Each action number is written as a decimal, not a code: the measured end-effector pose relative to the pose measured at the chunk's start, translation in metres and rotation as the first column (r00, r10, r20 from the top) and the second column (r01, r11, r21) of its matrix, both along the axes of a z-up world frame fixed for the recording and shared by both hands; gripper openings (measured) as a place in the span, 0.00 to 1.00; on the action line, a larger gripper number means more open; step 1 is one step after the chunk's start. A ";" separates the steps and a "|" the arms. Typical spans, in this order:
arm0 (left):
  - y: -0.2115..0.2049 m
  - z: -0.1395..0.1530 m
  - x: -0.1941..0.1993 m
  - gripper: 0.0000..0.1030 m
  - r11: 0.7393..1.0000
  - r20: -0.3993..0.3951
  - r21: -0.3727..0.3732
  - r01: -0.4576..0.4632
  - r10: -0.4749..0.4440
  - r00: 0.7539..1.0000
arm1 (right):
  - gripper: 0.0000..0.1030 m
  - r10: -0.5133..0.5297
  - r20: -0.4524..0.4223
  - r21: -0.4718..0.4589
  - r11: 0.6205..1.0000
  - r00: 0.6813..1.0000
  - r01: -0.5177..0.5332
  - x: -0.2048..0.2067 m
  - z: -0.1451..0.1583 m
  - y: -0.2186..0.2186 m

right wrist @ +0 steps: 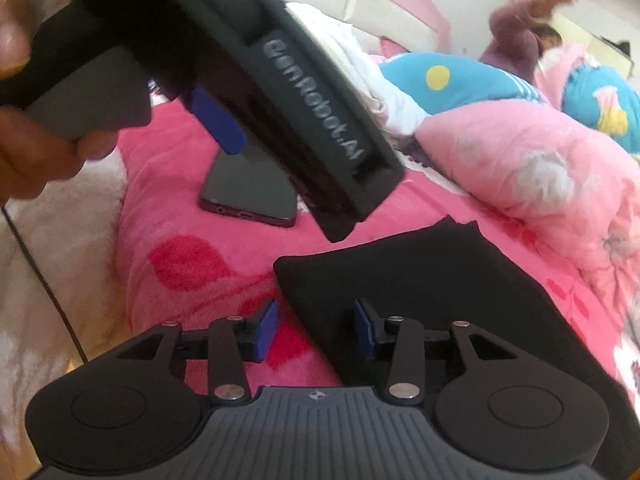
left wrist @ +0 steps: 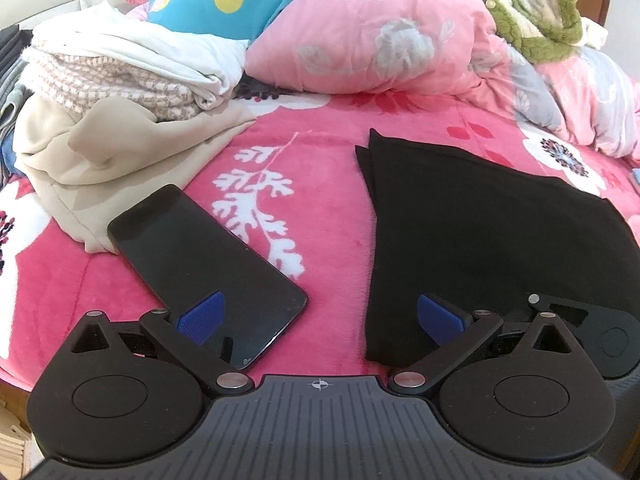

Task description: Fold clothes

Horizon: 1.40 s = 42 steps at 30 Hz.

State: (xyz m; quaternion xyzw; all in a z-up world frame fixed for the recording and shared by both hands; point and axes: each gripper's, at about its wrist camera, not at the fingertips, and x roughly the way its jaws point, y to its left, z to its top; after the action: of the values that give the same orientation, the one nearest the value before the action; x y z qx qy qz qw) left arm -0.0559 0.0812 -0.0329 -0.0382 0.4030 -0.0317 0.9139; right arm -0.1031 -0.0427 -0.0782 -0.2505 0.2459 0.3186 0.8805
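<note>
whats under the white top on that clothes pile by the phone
Under the white top lies a beige-and-white knitted piece, then a beige garment on the pink blanket. Anything deeper is covered.

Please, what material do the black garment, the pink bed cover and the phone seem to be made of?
Black garment: probably a soft matte knit or jersey; it shows no shine and lies in flat folded layers.
Pink bed cover: likely plush fleece; the surface looks fuzzy, with a printed flower pattern.
Phone: glossy glass front, since it shows reflections; its frame material is unclear.
</note>
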 end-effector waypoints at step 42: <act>0.004 -0.028 0.160 0.76 0.871 -0.206 -0.483 -0.093 -0.010 0.978 | 0.02 -0.215 -0.211 0.495 0.818 0.954 0.294 0.028 0.048 -0.102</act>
State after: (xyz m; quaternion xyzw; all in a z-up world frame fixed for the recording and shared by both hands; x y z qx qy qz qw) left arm 0.1045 0.0853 -0.0605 -0.2800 0.4715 -0.1092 0.8291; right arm -0.0749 -0.1450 -0.0300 0.0561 0.2455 0.2700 0.9294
